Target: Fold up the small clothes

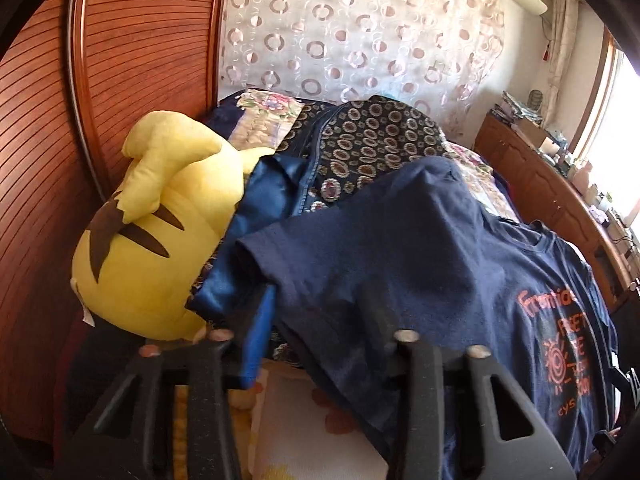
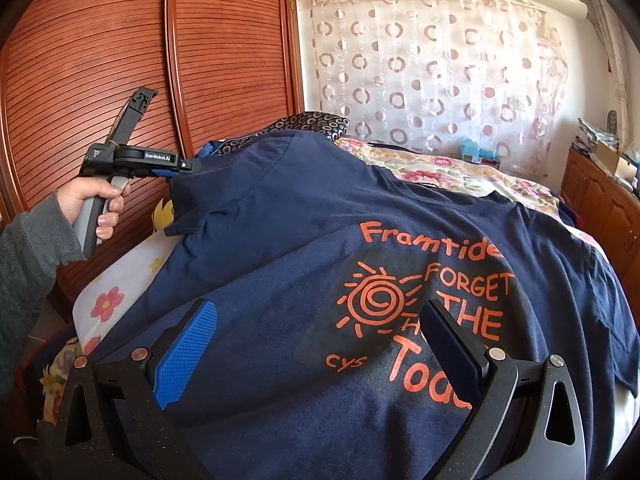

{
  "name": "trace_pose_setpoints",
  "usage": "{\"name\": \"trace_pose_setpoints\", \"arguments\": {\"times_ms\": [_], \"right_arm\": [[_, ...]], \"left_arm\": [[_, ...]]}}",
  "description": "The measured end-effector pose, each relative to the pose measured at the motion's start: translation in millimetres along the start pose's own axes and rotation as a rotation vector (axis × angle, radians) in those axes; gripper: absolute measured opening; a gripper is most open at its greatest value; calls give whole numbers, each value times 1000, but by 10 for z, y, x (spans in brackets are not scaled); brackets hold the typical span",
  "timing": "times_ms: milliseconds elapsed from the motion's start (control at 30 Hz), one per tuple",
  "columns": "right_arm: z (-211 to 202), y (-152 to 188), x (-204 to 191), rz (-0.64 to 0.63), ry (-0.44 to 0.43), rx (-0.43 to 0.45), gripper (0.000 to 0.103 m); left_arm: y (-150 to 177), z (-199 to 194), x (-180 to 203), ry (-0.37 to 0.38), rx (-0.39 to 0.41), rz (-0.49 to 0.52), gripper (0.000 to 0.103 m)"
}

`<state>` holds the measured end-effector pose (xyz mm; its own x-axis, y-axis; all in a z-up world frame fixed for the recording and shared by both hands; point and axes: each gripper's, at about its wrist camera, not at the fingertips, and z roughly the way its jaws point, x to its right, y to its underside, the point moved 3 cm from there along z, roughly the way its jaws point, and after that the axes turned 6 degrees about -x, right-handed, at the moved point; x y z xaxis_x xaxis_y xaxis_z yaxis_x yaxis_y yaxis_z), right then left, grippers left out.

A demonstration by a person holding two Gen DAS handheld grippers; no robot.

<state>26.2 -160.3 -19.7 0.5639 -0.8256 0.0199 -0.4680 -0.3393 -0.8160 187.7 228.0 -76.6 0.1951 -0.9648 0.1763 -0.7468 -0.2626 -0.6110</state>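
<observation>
A navy T-shirt [image 2: 304, 232] with orange print lies spread over the bed, print side up. My left gripper [image 2: 180, 170] is at the shirt's left sleeve and lifts that side; in the left wrist view the sleeve cloth [image 1: 360, 260] drapes over and between its fingers, so it looks shut on the shirt. My right gripper [image 2: 320, 332] is open, with the blue pad [image 2: 186, 352] on the left, and hovers over the shirt's lower front without holding it.
A yellow plush toy [image 1: 152, 248] lies at the left by the wooden wardrobe [image 2: 100, 60]. A dark patterned pillow [image 1: 372, 136] and blue satin cloth [image 1: 256, 208] lie behind the shirt. A floral bedsheet [image 2: 460, 172] covers the bed. A wooden cabinet [image 2: 600, 200] stands right.
</observation>
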Motion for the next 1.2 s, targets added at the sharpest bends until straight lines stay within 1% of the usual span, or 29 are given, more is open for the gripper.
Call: {"name": "trace_pose_setpoints", "arguments": {"times_ms": [33, 100, 133, 200, 267, 367, 433, 467, 533, 567, 633, 667, 700, 767, 833, 900, 967, 1033, 1067, 1100, 1133, 1167, 1200], "right_arm": [[52, -31, -29, -1, 3, 0, 101], [56, -17, -32, 3, 3, 0, 101], [61, -18, -30, 5, 3, 0, 101], [68, -23, -11, 14, 4, 1, 101], [66, -15, 15, 26, 4, 2, 101], [49, -9, 43, 38, 9, 7, 101], [37, -11, 71, 48, 13, 11, 101], [30, -11, 90, 55, 15, 14, 101], [17, -10, 118, 68, 21, 16, 101], [13, -10, 135, 76, 24, 19, 101], [9, -5, 155, 88, 26, 22, 101], [9, 0, 154, 90, 28, 22, 101], [13, 4, 148, 90, 31, 23, 101], [35, 5, 131, 95, 33, 24, 101], [59, 5, 105, 105, 29, 25, 101], [74, 20, 73, 107, 26, 24, 101], [88, 22, 56, 102, 24, 21, 101], [83, 26, 42, 97, 23, 19, 101], [80, 29, 34, 95, 25, 19, 101], [72, 26, 35, 93, 28, 20, 101], [63, 30, 51, 92, 29, 21, 101], [62, 33, 49, 93, 31, 21, 101], [50, 33, 73, 95, 30, 21, 101]], "left_arm": [[2, -8, -10, -2, 3, -1, 27], [-2, -43, -28, 27, 12, -15, 16], [-12, -71, -30, 37, 20, -21, 14], [-35, -160, -15, 20, 53, -17, 7], [-57, -251, 33, 12, 82, -4, 4], [-108, -378, 166, 25, 115, 21, 2], [-148, -461, 318, 23, 134, 63, 2], [-169, -497, 394, 7, 140, 84, 2], [-212, -557, 443, -14, 157, 94, 2], [-224, -578, 444, -26, 162, 96, 2], [-247, -578, 415, -80, 148, 109, 14], [-249, -563, 378, -92, 137, 106, 29], [-248, -540, 328, -91, 128, 100, 39], [-236, -457, 211, -82, 90, 81, 43], [-198, -337, 108, -105, 42, 61, 43], [-139, -230, 47, -116, 12, 51, 43], [-107, -137, -16, -96, -8, 32, 43], [-102, -38, -91, -71, -37, -9, 43], [-102, -15, -103, -56, -36, -20, 43], [-100, 1, -97, -49, -32, -14, 41], [-100, 15, -83, -54, -33, -7, 38], [-92, 43, -78, -65, -40, 0, 25], [-92, 55, -72, -69, -44, 3, 17]]}}
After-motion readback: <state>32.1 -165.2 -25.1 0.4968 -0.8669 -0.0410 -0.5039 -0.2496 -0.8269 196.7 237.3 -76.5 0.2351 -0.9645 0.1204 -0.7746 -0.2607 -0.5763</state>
